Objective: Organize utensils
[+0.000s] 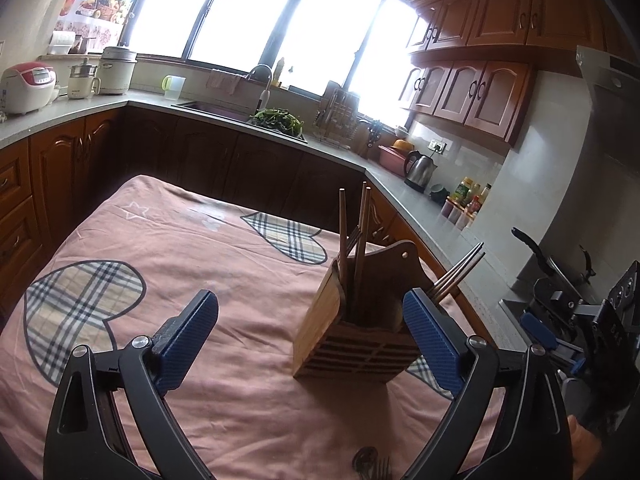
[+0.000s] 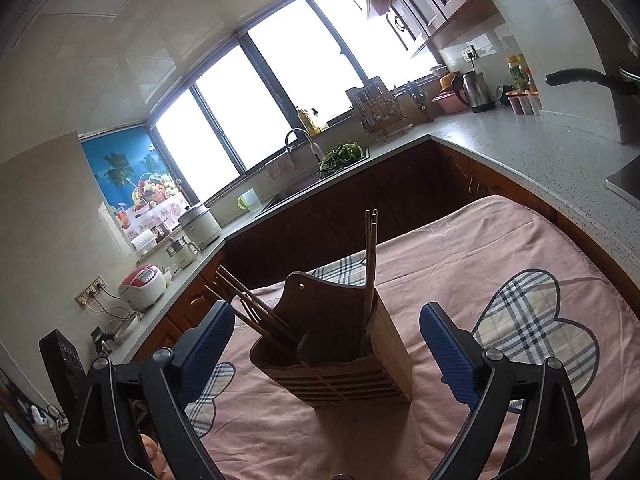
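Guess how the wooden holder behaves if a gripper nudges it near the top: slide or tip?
The holder is tall on a narrow base, so a high push probably tips it. It stands on soft pink cloth, which may bunch rather than let it slide. The chopsticks lean loosely above its rim and would likely rattle or shift.

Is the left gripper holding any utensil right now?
No, the left gripper is open and empty, its blue pads spread wide in front of the wooden utensil holder.

Home kitchen: wooden cabinets [image 1: 472, 20], sink faucet [image 1: 262, 80], rice cooker [image 1: 28, 86], kettle [image 1: 418, 168] on countertop [image 1: 420, 200].
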A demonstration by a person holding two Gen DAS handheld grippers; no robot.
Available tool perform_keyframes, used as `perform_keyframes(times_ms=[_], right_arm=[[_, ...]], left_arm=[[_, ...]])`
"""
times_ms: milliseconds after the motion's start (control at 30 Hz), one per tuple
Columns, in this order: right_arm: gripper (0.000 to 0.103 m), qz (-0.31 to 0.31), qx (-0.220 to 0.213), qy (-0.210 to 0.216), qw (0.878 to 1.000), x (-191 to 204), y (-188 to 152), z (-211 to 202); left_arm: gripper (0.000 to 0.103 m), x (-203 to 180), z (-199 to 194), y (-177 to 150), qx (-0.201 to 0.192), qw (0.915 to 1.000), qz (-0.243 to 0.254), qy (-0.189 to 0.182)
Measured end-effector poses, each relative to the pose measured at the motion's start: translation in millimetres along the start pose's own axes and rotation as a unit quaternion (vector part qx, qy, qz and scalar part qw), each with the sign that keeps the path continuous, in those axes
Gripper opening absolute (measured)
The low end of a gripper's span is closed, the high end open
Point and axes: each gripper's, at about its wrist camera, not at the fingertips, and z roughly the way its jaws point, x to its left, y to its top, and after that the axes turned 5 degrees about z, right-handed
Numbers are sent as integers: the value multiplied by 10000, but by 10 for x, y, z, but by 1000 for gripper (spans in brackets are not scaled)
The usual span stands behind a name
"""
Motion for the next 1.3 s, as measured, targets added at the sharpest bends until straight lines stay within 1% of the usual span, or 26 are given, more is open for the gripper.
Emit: perform_keyframes(times_ms=[67, 167, 333, 433, 600, 800, 967, 1133, 1300], right_arm=[[95, 15, 31, 29, 10000, 6, -54, -68], [96, 2, 54, 42, 10000, 14, -163, -193], [97, -69, 165, 64, 9998, 37, -405, -399], [97, -134, 220, 53, 9997, 77, -543, -529], [97, -304, 208, 67, 9993, 184, -701, -766], [100, -689, -11, 47, 9976, 369, -866, -1103], [102, -1159, -227, -58, 9930, 528, -996, -1362], [103, -1624, -547, -210, 9850, 659, -1137, -1610], [103, -1977, -784, -408, 9763, 715, -1322, -1788]], left_arm=[[96, -17, -84, -56, 70, 9999, 88, 50], [96, -48, -227, -157, 151, 9992, 268, 242], [99, -113, -473, -358, 290, 9972, 521, 454], [99, -156, -642, -462, 313, 9960, 649, 535], [101, -179, -922, -560, 218, 9953, 711, 619], [102, -190, -1236, -668, 79, 9946, 789, 676], [102, -191, -1540, -750, -104, 9945, 789, 675], [102, -250, -1830, -852, -365, 9928, 903, 702], [103, -289, -2001, -1025, -449, 9904, 1029, 802]])
